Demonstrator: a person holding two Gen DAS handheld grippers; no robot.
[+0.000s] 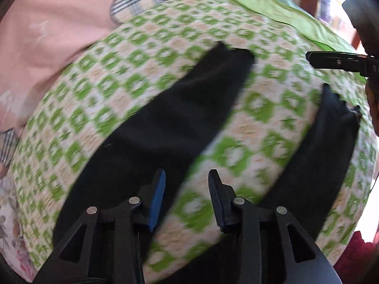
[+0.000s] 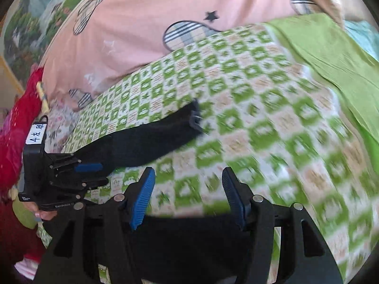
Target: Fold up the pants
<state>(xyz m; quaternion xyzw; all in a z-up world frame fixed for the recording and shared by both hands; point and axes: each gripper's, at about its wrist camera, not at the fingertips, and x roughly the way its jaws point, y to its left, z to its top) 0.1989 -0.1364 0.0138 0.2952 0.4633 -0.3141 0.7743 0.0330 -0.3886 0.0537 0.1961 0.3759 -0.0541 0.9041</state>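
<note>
Black pants point(image 1: 184, 118) lie spread on a green-and-white patterned blanket point(image 1: 260, 123). One leg runs up the middle of the left wrist view, the other leg point(image 1: 331, 146) lies at the right. My left gripper point(image 1: 187, 194) is open and empty above the blanket between the legs. My right gripper point(image 2: 188, 194) is open and empty, with black pants fabric point(image 2: 189, 241) below its fingers. In the right wrist view one pant leg point(image 2: 151, 139) stretches toward the left gripper point(image 2: 87, 172), seen at the left. The right gripper's fingertip point(image 1: 331, 61) shows at the right edge of the left wrist view.
A pink quilt point(image 2: 165, 11) with star and striped prints lies beyond the blanket. A plain green cloth point(image 2: 331, 54) covers the blanket's far right. Red fabric point(image 2: 16, 123) sits at the left edge. Both views are motion-blurred.
</note>
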